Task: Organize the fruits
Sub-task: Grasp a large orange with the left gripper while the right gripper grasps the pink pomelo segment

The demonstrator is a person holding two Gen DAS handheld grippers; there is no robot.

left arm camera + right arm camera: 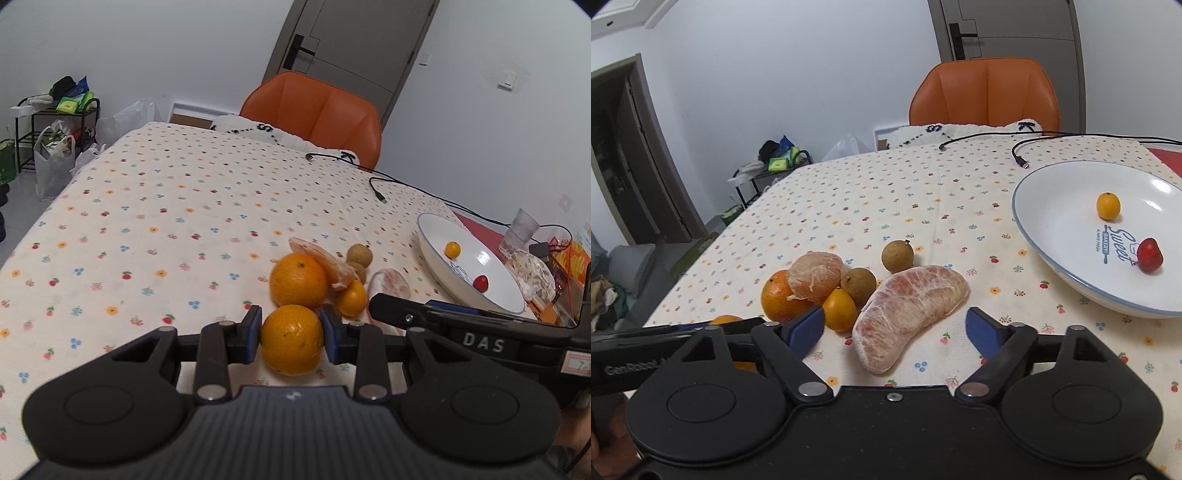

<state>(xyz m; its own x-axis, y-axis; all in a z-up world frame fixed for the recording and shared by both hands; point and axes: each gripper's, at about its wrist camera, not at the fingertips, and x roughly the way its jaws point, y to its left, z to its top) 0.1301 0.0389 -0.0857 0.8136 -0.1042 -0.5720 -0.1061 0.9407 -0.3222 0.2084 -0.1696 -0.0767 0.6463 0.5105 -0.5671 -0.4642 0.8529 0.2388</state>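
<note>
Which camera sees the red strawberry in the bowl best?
The right wrist view: the strawberry is big and unblocked in the white bowl. The left wrist view shows it tiny, far off at the side.

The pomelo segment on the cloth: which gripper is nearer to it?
Right. The right gripper is open with the pomelo segment between its fingers. The left gripper is beside it, shut on an orange.

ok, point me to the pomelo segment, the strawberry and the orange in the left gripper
pomelo segment (908, 314), right wrist view, middle of its pink flesh.
strawberry (1149, 255), right wrist view, centre of the red body.
orange (292, 339), left wrist view, front of the peel, between the pads.
</note>
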